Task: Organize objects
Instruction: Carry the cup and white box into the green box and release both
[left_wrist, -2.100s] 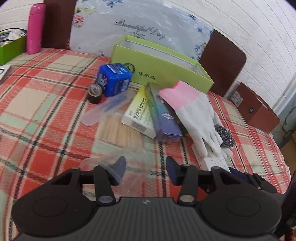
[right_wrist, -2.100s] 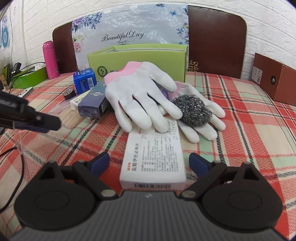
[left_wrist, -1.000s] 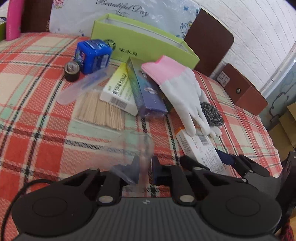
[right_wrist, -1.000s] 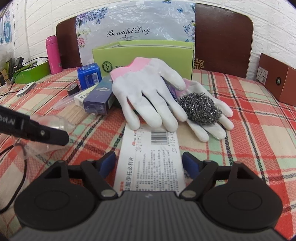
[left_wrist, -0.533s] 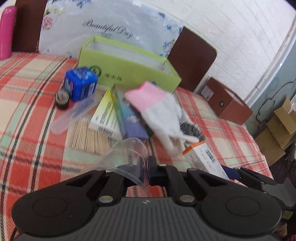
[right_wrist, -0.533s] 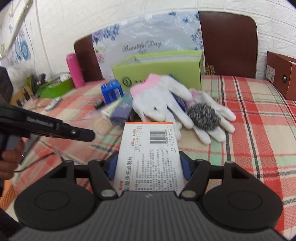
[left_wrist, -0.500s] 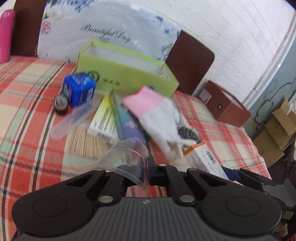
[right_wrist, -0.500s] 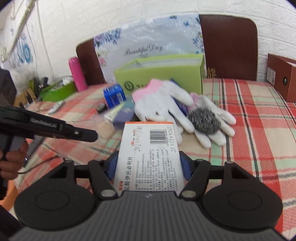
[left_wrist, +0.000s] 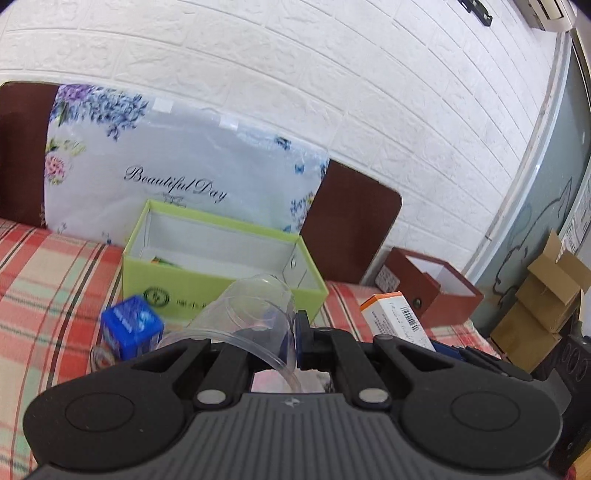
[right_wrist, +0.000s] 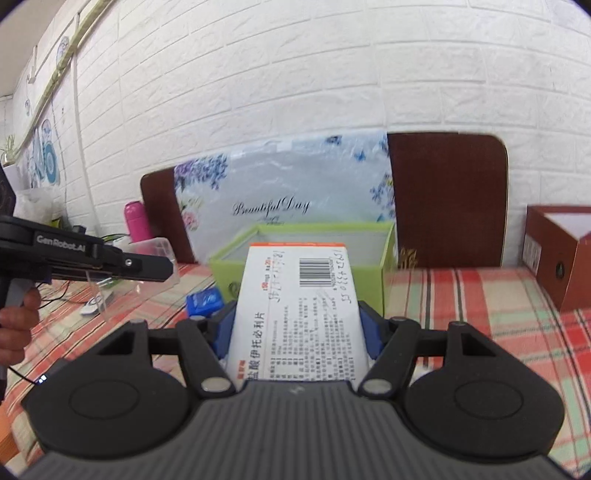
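White brick wall fills the left wrist view, and ahead of the left gripper (left_wrist: 291, 341) the green box (left_wrist: 221, 275) sits open-topped on the plaid cloth (left_wrist: 44, 291). That gripper is clamped on the wall of a clear plastic cup (left_wrist: 251, 314), lying tilted with its mouth back toward the camera. A blue carton (left_wrist: 131, 328) sits left of it, low.

Over to the right wrist view: the right gripper (right_wrist: 297, 328) grips a white medicine box (right_wrist: 301, 306), long axis pointing ahead at the green box (right_wrist: 376, 254). Brown box (right_wrist: 554, 258) off right; left gripper (right_wrist: 110, 260) off left with the cup (right_wrist: 122, 284).
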